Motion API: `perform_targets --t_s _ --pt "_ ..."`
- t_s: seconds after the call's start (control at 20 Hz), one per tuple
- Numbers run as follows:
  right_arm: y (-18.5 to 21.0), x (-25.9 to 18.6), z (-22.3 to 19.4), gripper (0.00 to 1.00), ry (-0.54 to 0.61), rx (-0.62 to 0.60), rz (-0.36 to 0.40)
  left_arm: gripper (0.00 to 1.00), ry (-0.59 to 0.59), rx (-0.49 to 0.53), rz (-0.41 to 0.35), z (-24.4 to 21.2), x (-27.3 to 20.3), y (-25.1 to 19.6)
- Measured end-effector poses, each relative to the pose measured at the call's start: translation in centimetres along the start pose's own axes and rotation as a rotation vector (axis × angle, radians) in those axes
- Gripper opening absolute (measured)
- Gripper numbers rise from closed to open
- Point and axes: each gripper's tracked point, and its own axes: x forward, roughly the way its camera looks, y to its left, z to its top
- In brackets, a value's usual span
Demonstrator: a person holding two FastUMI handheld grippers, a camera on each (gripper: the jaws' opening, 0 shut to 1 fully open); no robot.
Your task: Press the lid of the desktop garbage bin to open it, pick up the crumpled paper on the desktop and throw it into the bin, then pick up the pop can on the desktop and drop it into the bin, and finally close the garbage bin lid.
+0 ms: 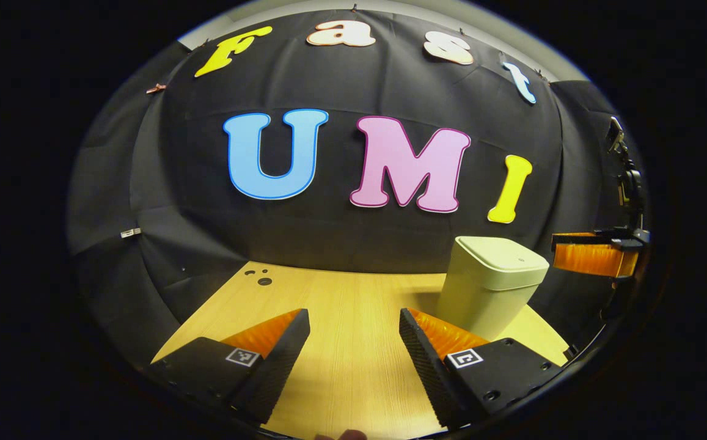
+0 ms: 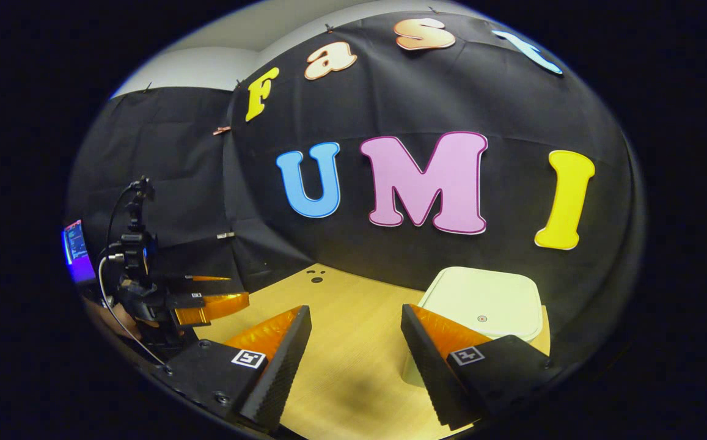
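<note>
You are holding both grippers released, left gripper (image 1: 353,333) and right gripper (image 2: 356,330), above bare desktop (image 1: 353,299); the lidded bin (image 1: 490,287) is sitting near its right edge.

The desktop (image 1: 353,305) looks like pale wood laminate with fine straight grain and a smooth, slightly satin face. On it, the garbage bin (image 1: 487,293) appears to be smooth matt plastic, and its closed lid (image 2: 481,302) has the same dull, even finish. Behind the bin, the booth wall (image 1: 164,183) is matt cloth, creased and wrinkled, pinned in places with small clips (image 1: 131,233).
</note>
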Motion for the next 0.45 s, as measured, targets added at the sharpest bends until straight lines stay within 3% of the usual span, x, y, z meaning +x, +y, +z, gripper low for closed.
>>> perform_targets --t_s 0.45 --pt "0.3 0.7 -2.4 0.93 0.033 -0.005 -0.019 0.95 -0.011 -0.01 0.013 0.0 -0.4 -0.1"
